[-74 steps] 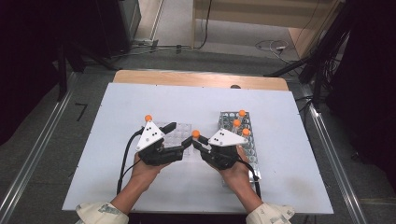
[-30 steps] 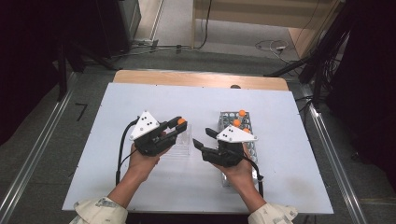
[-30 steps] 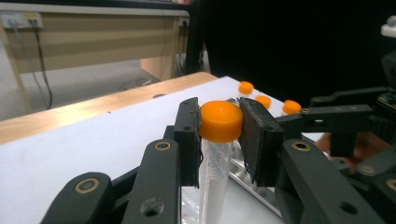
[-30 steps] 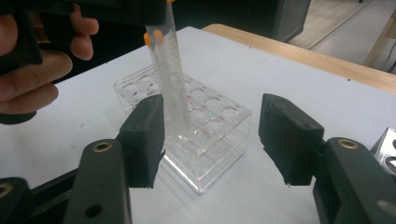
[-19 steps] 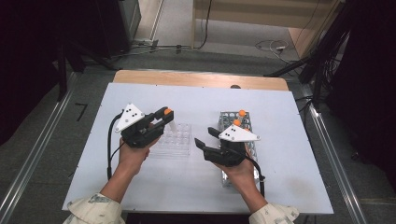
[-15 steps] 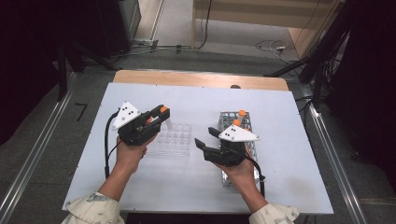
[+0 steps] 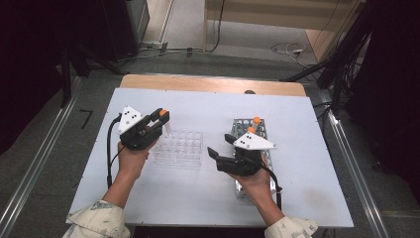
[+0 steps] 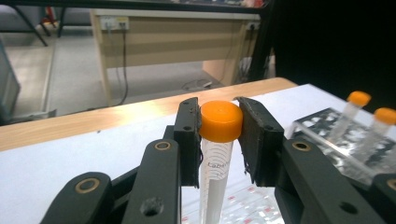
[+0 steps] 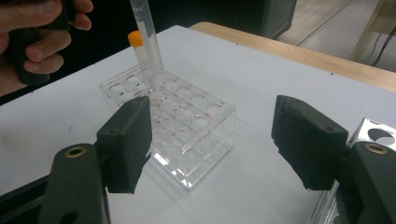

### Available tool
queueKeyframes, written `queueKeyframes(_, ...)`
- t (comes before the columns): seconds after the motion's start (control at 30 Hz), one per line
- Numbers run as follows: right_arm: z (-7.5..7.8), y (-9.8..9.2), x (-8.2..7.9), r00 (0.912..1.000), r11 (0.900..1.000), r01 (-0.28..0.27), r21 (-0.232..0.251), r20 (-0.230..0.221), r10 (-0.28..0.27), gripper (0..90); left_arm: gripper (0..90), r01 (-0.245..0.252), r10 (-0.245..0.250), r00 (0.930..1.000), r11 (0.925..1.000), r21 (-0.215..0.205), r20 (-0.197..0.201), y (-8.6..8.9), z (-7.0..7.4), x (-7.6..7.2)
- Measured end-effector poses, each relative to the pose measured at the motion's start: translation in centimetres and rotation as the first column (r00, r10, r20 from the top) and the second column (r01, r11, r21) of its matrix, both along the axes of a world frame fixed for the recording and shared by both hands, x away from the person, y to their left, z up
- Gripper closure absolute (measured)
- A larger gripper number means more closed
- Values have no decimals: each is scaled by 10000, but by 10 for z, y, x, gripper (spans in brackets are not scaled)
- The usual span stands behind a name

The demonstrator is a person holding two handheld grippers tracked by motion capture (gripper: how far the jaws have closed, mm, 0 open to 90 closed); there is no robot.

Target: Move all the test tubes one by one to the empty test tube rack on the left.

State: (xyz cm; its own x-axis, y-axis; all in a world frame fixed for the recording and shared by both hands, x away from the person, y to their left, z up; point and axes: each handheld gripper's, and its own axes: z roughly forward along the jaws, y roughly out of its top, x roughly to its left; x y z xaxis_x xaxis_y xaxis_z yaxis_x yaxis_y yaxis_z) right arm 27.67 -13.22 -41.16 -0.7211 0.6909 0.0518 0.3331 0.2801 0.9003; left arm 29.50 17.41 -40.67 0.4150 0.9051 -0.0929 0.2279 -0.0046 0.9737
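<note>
The left gripper (image 7: 159, 122) had its jaws clamped on the orange cap of a clear plastic tube (image 8: 219, 140), which hung below the cap and reached down toward the far left corner of the clear rack (image 7: 179, 147) in the middle of the worktop (image 7: 198, 198). From the right gripper view the tube's lower end (image 9: 147, 39) looked to be at or just above the rack's corner holes, beside another orange-capped tube (image 9: 136, 44); whether it had entered a hole I could not tell.

The tube looked light, stiff and smooth-walled, so I judged the ribbed cap the sound place to hold it; a grip on the bare wall might slip. Held so high, the long body could swing, and the narrow holes would demand a plumb approach.

The right gripper (image 7: 220, 146) hovered just right of the clear rack, its jaws apart with nothing between them, having just been opening. Behind it stood a metal rack (image 7: 242, 130) with two orange-capped tubes (image 7: 256, 121) upright in it. The neighbouring tube in the clear rack seemed the likeliest thing to knock.
</note>
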Motion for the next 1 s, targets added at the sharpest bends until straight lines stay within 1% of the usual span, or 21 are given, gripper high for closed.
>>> queueKeyframes(0.03, 0, 0, 0, 10000, 10000, 1, 7, -5, -1, 269, 694, -18, 19, 10000, 10000, -37, 12, 1, 0, 1)
queueKeyframes(0.13, 0, 0, 0, 10000, 10000, -5, -4, -9, 5, 268, 694, -122, 122, 9999, 9998, 138, -2, 2, -1, 2)
queueKeyframes(0.23, 0, 0, 0, 10000, 10000, -6, -6, -14, 6, 268, 694, -130, 130, 9999, 9997, 198, -4, 2, -2, 2)
queueKeyframes(0.33, 0, 0, 0, 10000, 10000, -9, 2, -16, 9, 268, 694, -146, 148, 9999, 9992, 382, -58, 1, -4, 3)
queueKeyframes(0.47, 0, 0, -1, 10000, 10000, -24, -9, -27, 24, 268, 693, -221, 230, 9995, 9988, 448, -206, -1, -10, 5)
queueKeyframes(0.6, 0, 0, -1, 10000, 10000, -16, 14, -9, 16, 268, 692, -205, 238, 9984, 9978, 629, -513, -2, -20, 7)
queueKeyframes(0.7, 1, -1, -1, 10000, 10000, 12, 25, -11, -12, 269, 691, -208, 258, 9976, 9968, 766, -644, -3, -26, 8)
queueKeyframes(0.83, 1, -3, -1, 10000, 10000, 37, 52, 8, -38, 269, 686, -242, 292, 9975, 9968, 765, -644, -3, -30, 6)
queueKeyframes(0.87, 1, -3, -1, 10000, 10000, 36, 52, 7, -36, 269, 686, -253, 297, 9976, 9972, 705, -626, -3, -31, 6)
queueKeyframes(0.93, 1, -3, -1, 10000, 10000, 31, 44, 10, -31, 269, 685, -285, 326, 9981, 9967, 762, -530, -4, -32, 5)
queueKeyframes(1.0, 2, -4, -1, 10000, 10000, 51, 59, 5, -51, 269, 684, -299, 341, 9980, 9965, 777, -533, -4, -32, 4)
